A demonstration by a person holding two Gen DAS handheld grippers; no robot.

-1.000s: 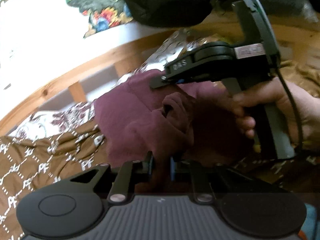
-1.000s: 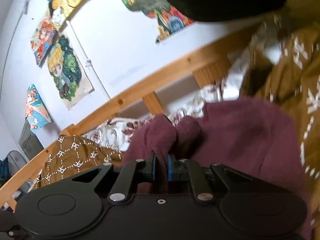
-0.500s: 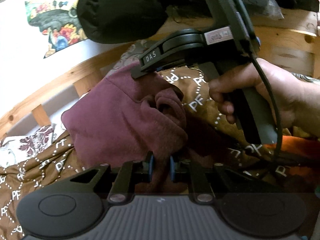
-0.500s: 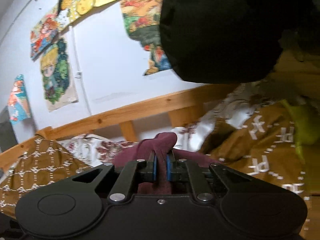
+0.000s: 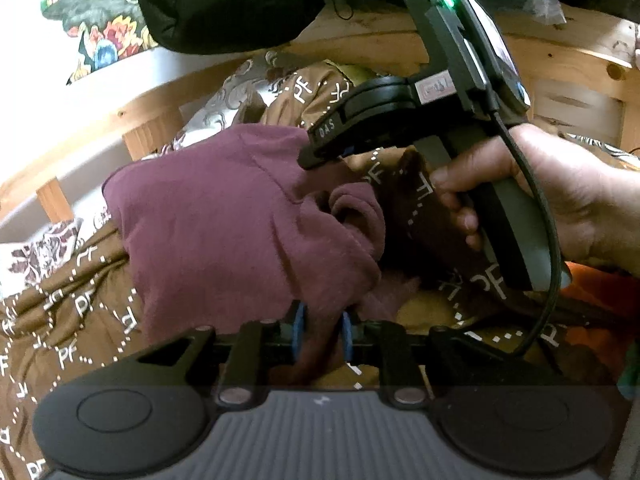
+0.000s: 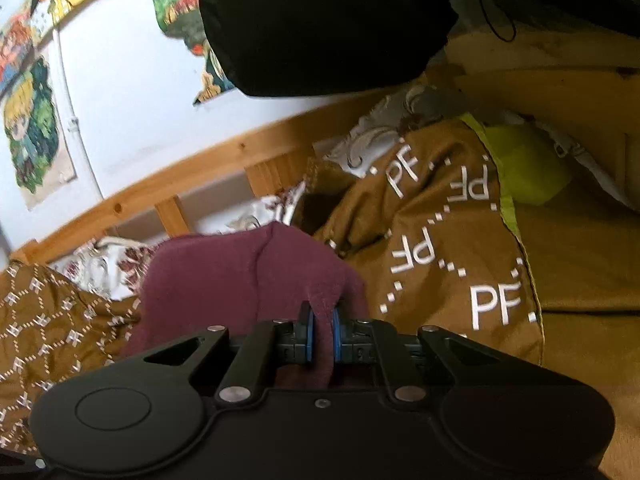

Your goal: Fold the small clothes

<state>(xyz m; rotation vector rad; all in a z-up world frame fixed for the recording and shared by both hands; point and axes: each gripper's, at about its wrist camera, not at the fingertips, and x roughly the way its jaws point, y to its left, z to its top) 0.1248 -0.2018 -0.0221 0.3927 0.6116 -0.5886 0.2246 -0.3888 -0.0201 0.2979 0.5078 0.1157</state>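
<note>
Midway through folding, both my jaws pinched the soft maroon fleece garment (image 5: 208,216), the left (image 5: 320,332) just loosening; next, lay it flat on the bed.

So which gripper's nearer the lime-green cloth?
Right. The right gripper holds the maroon garment near the lime-green cloth; the left gripper, jaws just opening on it, sits farther back.

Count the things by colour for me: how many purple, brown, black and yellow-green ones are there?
Purple: 1, the cloth
Brown: 1, the blanket
Black: 3, the left gripper, the right gripper and the bag
Yellow-green: 1, the cloth piece
Total: 6
</note>
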